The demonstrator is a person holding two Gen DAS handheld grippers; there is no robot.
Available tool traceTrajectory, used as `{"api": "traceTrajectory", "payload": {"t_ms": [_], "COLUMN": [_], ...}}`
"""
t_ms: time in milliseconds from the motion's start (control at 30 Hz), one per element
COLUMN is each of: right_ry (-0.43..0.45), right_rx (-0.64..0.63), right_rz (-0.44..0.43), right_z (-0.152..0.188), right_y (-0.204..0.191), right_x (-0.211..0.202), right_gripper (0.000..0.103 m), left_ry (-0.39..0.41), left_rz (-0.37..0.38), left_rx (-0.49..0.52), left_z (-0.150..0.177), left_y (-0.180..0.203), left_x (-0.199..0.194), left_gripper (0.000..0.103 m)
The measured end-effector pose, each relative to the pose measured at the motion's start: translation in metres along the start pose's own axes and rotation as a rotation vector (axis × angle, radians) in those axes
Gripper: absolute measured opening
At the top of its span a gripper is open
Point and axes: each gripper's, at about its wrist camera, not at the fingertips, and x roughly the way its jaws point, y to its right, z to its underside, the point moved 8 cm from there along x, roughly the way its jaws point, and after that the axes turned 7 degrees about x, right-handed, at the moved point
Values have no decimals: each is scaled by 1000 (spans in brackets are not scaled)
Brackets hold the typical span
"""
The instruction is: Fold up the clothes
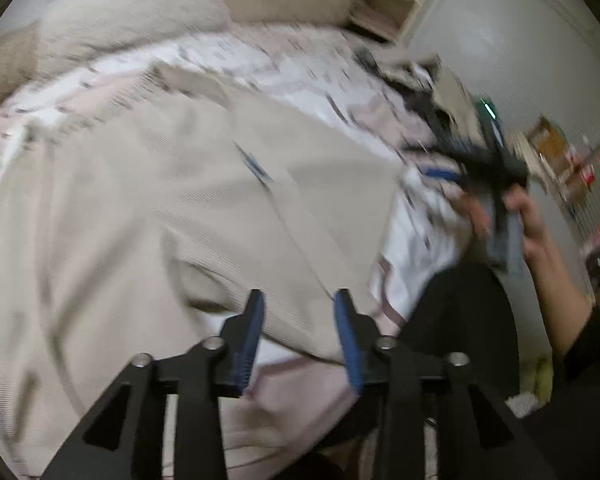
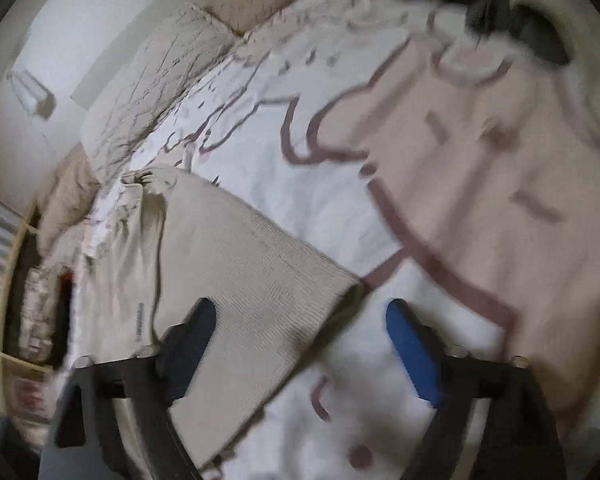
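Beige ribbed knit, a garment (image 1: 188, 200) of sweater-like weave, lies spread on the bed (image 2: 308, 184) atop a white and pink patterned cover. In the right wrist view the garment (image 2: 236, 280) shows a straight near edge and a squared corner, with a second layer lying over the body along its left side and a small label showing there; that reads as at least one fold laid in. In the left wrist view a broad panel crosses the body on the diagonal, a small blue tag (image 1: 256, 166) sits near its edge, and a loose rumple lies close to the left gripper. Judgement: folding is part done; the piece is not a compact bundle, so further folds and smoothing appear outstanding, though motion blur limits certainty. The left gripper (image 1: 298, 300) hangs just above the near hem with jaws moderately parted and nothing between them. The right gripper (image 2: 300, 316) is over the garment's corner with jaws spread wide and nothing held; one finger overlaps the cloth in view, but contact cannot be confirmed. From the left wrist view the right gripper (image 1: 452, 168) is carried by a hand (image 1: 520, 220) at the bed's right edge. A mixed pile of other clothes (image 1: 432, 92) lies at the far side, beside pillows (image 1: 112, 16).
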Motion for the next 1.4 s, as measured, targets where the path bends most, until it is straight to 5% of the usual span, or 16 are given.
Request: {"api": "traceTrajectory", "payload": {"t_ms": [100,200,267,433,633,733,767,933,1200,1300,1333,1400], "right_ry": [81,101,7,-240,-334,-357,-378,-428,-477,-478,-475,-464], "right_rx": [-123,-213,-240,-240,-175,-217,-199,-30,87,86,84,76], "right_rz": [57,-44,-133,-210,-183,-222,-244,-403,-506,-517,-519,-511], "right_z": [3,20,57,142,166,170,171,160,159,158,158,159], "right_y": [-19,-59,-87,-112,-99,-106,-105,-101,-97,-99,-100,-106], "right_x": [-28,-50,-47,-6,25,22,22,14,9,9,9,11], "right_gripper": [87,82,57,44,37,8,6,5,5,5,5,5], "left_ry": [46,91,113,128,99,73,62,17,-10,-28,-36,-20], "left_rz": [-31,-62,-62,46,116,148,162,179,261,320,349,359], "left_rx": [-49,-98,-125,-138,-99,-99,-102,-120,-257,-282,-294,-310], "left_z": [-5,-8,-8,2,17,23,24,31,27,26,26,24], "left_y": [-28,-57,-65,-36,14,29,33,44,37,39,41,40], "left_x": [-11,-21,-21,0,22,34,38,56,82,88,89,85], "left_gripper": [44,44,44,44,44,44,44,44,49,31,10,4]}}
